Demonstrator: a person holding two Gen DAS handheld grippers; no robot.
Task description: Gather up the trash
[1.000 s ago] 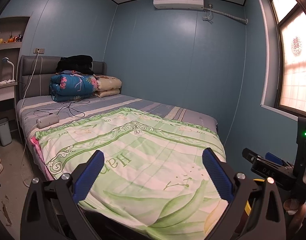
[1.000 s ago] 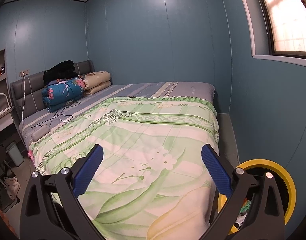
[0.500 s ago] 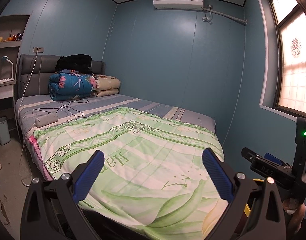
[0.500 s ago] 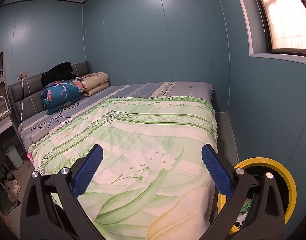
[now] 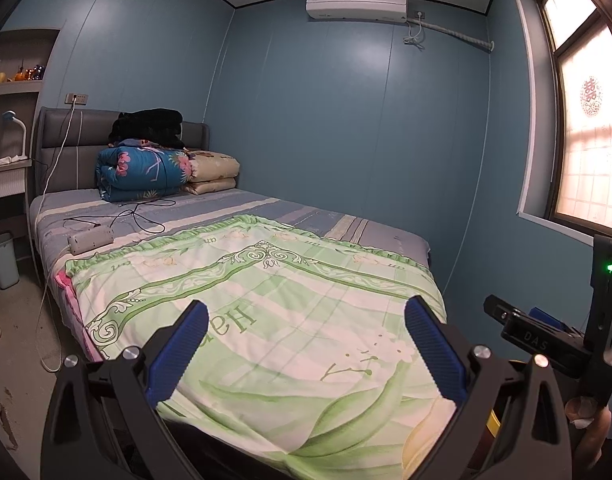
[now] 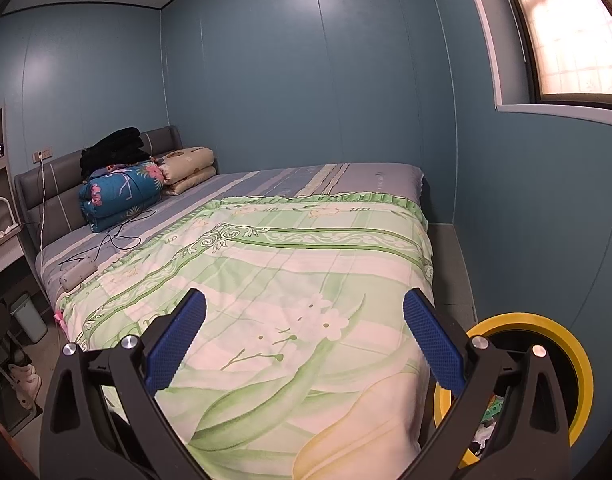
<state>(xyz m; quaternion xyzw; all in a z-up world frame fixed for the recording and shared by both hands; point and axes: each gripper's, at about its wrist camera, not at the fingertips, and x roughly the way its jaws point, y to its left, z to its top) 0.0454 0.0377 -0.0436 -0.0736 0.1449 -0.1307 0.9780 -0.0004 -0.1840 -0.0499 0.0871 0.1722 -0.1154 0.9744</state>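
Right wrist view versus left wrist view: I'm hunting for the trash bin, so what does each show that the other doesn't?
Only the right wrist view shows the yellow-rimmed bin with trash inside. Only the left shows the other gripper's handle and the whole air conditioner. Both show the bed, the folded quilts and open grippers.

A home bedroom with blue walls: ahead of the tongs a bed (image 5: pixel 346 236) under a green floral quilt (image 6: pixel 290 280) fills the floor. Folded bedding (image 5: pixel 146 174) is stacked far left at its headboard (image 5: pixel 58 152), and an air conditioner (image 5: pixel 356 2) hangs high ahead, a window (image 5: pixel 586 132) right.
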